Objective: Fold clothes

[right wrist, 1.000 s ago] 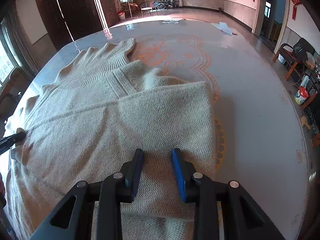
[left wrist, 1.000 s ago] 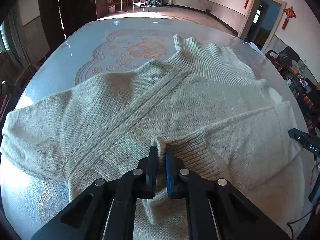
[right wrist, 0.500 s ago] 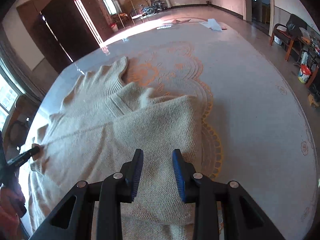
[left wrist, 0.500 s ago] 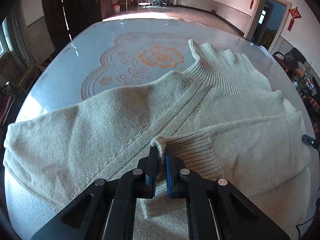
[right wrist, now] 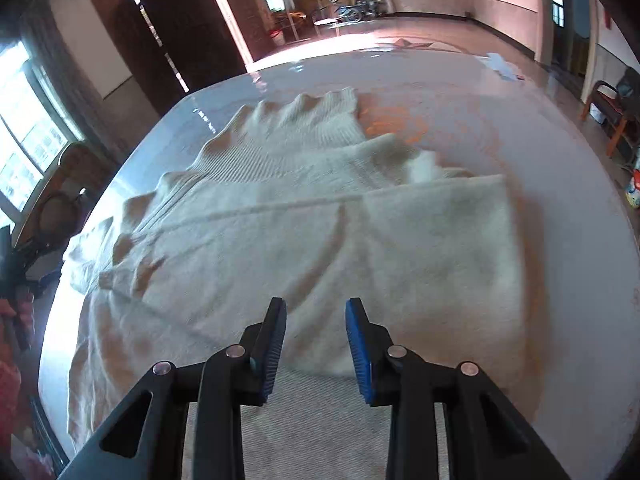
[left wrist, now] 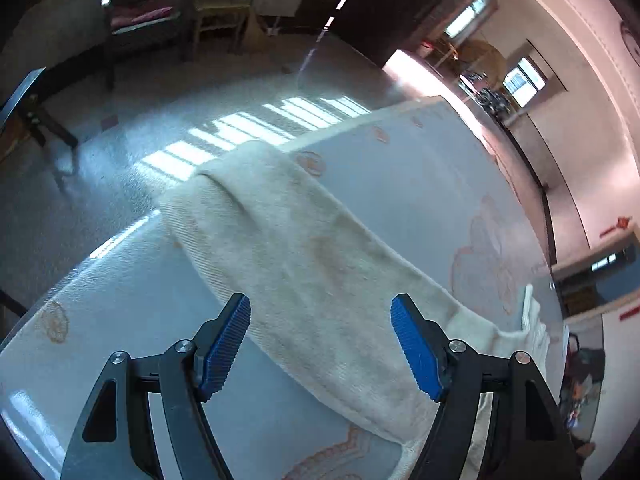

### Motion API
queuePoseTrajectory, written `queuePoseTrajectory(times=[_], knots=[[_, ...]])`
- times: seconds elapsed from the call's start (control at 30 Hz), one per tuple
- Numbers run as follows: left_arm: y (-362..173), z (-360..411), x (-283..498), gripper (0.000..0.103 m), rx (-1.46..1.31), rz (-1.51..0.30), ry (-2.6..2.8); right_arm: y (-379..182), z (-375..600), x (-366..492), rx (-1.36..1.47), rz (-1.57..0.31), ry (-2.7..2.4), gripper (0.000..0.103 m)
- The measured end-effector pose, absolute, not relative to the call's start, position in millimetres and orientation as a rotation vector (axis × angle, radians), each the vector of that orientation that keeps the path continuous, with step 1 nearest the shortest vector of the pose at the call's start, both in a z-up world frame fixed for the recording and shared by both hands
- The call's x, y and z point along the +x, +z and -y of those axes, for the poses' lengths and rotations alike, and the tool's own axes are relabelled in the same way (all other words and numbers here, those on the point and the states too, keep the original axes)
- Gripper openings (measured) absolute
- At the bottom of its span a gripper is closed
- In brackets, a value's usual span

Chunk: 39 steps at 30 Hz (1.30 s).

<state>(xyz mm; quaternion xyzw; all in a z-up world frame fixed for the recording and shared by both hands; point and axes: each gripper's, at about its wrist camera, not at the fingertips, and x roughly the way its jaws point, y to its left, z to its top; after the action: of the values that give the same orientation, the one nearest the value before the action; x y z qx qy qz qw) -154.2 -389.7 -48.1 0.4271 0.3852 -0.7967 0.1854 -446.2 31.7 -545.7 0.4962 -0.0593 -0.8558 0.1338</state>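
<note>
A cream knit sweater [right wrist: 304, 232] lies flat on the pale table [right wrist: 540, 128], its ribbed collar pointing away and one sleeve folded across the body. My right gripper [right wrist: 316, 340] is open just above the sweater's near part, nothing between its blue pads. In the left wrist view a long cream sleeve [left wrist: 304, 264] runs diagonally over the table [left wrist: 420, 184], its far end draped over the table's edge. My left gripper [left wrist: 320, 344] stands wide open above this sleeve, holding nothing.
The table carries an orange flower pattern [right wrist: 392, 120]. Beyond its edge are a tiled floor [left wrist: 80, 168], a dark bench with a pink cushion [left wrist: 140, 20], a wooden chair [right wrist: 612, 112] at the right and a chair [right wrist: 64, 200] at the left.
My left gripper has let go of the ribbed cuff, opened wide and swung left to face the other sleeve. My right gripper stays open and has shifted slightly over the sweater.
</note>
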Motion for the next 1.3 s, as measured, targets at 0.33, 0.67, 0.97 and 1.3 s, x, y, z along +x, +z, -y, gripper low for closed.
queuePoseTrajectory(times=[0.33, 0.67, 0.97, 1.3], knots=[[-72, 496, -147, 0.078, 1.201, -1.307, -2.057, -572, 16, -432, 1.536, 0.098, -2.355, 0.032], [-166, 546, -174, 0.078, 1.190, -2.149, -1.715, -571, 24, -426, 1.575, 0.011, -2.381, 0.034], [-184, 559, -164, 0.031, 0.737, -2.411, -1.695, -573, 28, -432, 1.594, 0.060, -2.410, 0.035], [-12, 514, -184, 0.015, 0.472, -1.907, -2.488, -574, 22, -430, 1.581, 0.089, -2.425, 0.037]])
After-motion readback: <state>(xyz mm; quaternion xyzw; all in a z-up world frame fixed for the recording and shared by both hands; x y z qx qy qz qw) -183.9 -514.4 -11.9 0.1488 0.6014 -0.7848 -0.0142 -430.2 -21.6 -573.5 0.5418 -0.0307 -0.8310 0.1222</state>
